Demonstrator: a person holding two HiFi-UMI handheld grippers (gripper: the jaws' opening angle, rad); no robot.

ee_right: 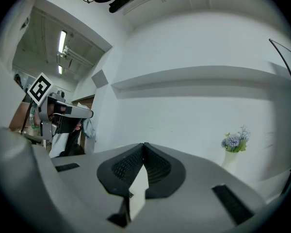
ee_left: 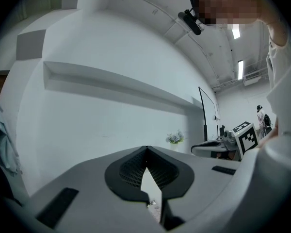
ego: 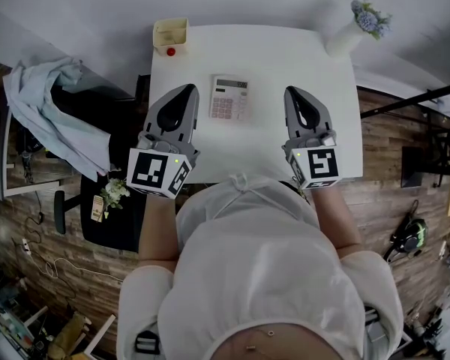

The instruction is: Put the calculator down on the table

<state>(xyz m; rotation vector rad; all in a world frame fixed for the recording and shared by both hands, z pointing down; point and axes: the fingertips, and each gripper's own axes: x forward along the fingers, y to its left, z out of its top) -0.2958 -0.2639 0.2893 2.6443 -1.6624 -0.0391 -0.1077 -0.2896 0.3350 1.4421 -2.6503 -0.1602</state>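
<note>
Even ceiling light, soft shadows — fisheye-warped, dark-vignetted edges
</note>
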